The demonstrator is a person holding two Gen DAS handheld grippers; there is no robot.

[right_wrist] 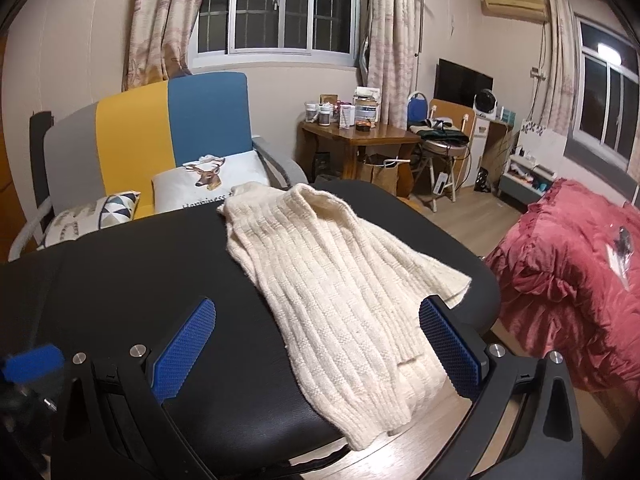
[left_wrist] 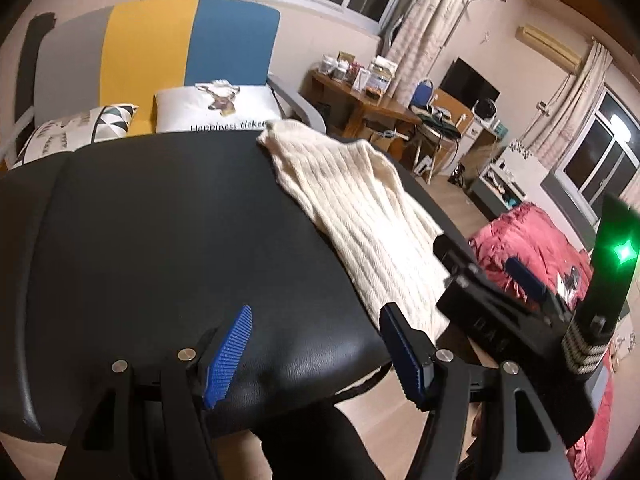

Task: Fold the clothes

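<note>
2 grippers, jaws wide, holding nothing. Sweater (right_wrist: 340, 292) long axis runs far edge to near edge of surface (right_wrist: 160, 264); right gripper (right_wrist: 320, 348) straddles it, nearer than left gripper (left_wrist: 316, 356).

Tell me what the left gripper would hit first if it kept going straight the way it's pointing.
Probably the bare black table top. The open left gripper aims down at it, with the cream sweater off to its right.

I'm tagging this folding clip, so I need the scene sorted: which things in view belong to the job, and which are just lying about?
Belongs to the job:
- cream knit sweater
- black padded surface under it
- left gripper, open
- right gripper, open

Just lying about:
- deer pillow
- patterned pillow
- red bedding
- cluttered wooden table
</note>
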